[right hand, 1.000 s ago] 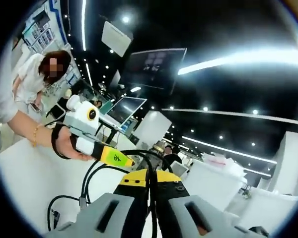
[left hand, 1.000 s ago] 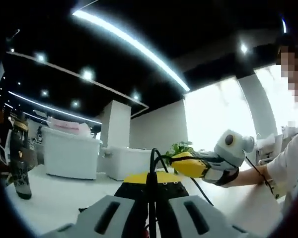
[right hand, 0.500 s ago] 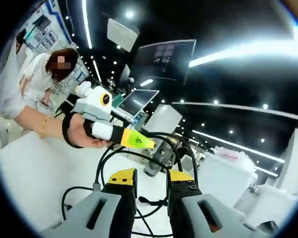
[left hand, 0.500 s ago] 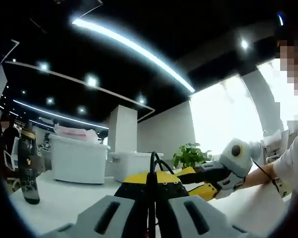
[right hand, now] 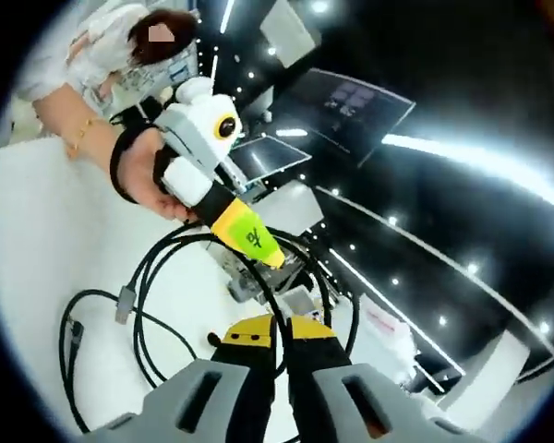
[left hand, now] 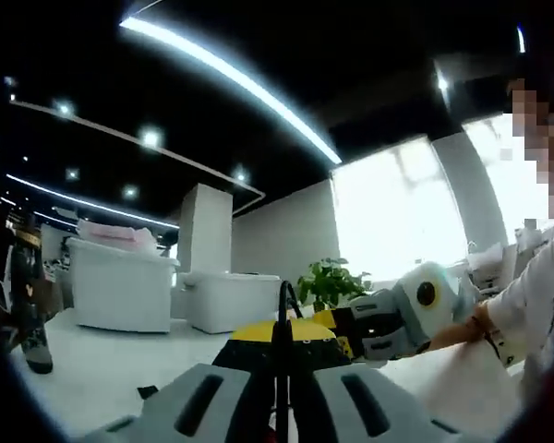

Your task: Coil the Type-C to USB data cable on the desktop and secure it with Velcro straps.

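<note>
Midway, my left gripper [right hand: 258, 247] and right gripper [right hand: 277, 341] both pinch the half-coiled black cable [right hand: 148, 305] at frame centre, loose ends lower left, unstrapped.

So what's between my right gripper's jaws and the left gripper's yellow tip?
In the right gripper view, only black cable spans it: the right gripper pinches a strand whose loops arc up around the left gripper.

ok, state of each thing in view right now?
left gripper: shut on cable
right gripper: shut on cable
cable: partly coiled, loops raised between both grippers, plug ends loose on the table
Velcro strap: can't make one out
</note>
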The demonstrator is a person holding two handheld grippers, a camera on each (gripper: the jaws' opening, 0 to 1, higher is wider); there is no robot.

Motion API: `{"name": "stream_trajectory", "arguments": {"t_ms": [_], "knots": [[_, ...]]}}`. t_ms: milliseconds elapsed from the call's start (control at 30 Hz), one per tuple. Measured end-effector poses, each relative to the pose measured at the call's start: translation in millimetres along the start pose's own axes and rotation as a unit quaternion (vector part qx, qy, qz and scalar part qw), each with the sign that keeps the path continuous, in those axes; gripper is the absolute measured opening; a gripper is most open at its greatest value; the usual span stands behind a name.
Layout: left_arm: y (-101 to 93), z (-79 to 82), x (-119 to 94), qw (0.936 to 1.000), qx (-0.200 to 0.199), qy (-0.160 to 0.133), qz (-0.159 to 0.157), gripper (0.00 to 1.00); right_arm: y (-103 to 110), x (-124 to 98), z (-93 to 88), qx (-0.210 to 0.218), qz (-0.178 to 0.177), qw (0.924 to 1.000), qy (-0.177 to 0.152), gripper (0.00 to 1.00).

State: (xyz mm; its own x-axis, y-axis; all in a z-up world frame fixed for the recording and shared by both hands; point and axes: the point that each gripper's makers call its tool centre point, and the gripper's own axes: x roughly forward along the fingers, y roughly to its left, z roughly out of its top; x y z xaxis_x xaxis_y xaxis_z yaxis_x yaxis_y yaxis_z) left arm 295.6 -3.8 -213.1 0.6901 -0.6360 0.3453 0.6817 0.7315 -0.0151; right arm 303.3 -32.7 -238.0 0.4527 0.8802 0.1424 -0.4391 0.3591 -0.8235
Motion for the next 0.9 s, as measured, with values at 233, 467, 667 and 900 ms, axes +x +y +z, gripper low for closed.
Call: {"name": "stream_trajectory", "arguments": {"t_ms": [233,467,667,900], "knots": [[1.5,3.4,-3.0,0.9982,-0.057,-0.001,-0.021,0.04,-3.1,-1.2,4.3,0.075,0.01,0.9971,-0.013,0.02],[-6.1,1.3,-2.1,0.9994,-0.008,0.013,-0.03,0.05,-5.1,-0.4,2.3,0.086,0.021,0.996,-0.01,0.02],[-9.4,-3.2,-2.6,0.9985,0.039,0.027,-0.028,0.09,-4.5,-0.1,3.1,0.077,0.024,0.9967,-0.009,0.02],[-13.6,-9.5,-4.4,0.997,0.053,0.043,-0.036,0.15,-4.0,0.0,3.9,0.054,0.027,0.9982,-0.006,0.02]]}}
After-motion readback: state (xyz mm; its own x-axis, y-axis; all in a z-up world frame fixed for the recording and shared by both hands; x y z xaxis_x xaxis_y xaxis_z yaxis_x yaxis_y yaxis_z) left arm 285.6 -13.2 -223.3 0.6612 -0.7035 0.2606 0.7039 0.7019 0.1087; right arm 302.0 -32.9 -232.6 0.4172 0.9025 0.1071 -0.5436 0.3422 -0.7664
